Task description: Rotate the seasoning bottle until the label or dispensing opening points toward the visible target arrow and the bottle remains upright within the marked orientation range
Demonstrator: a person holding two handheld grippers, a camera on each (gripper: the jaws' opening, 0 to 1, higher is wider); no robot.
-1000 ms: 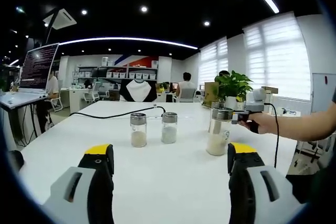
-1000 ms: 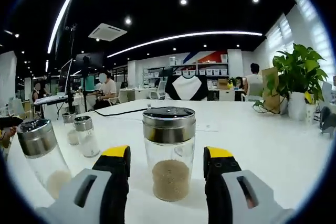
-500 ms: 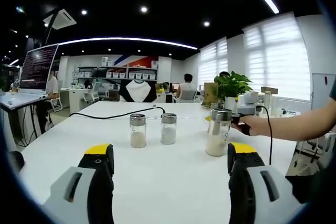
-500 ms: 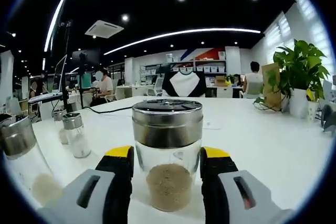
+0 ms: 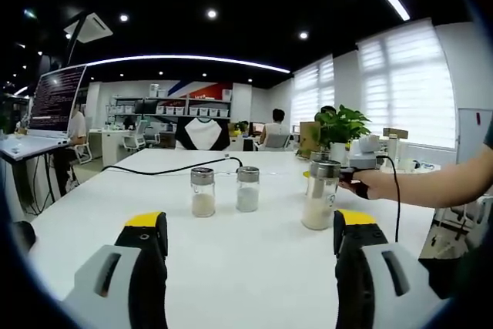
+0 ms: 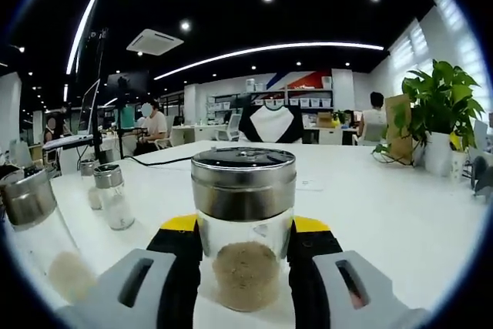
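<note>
A glass seasoning bottle with a steel cap and brown powder stands upright on the white table. My right gripper is shut on it, with one jaw pressed against each side of the glass. A taller bottle of pale powder stands close on its left. The left gripper view has that tall bottle in the middle right, with a hand holding the right gripper just behind it. My left gripper hangs open over bare table, well short of the bottles.
Two small shakers stand side by side mid-table, also seen as small shakers at far left. A black cable lies behind them. A potted plant stands at the table's right edge. People sit at desks beyond.
My right gripper moved forward around the brown-powder bottle, and its jaws closed from a gap on each side to touching the glass. The left gripper stayed still and open.
</note>
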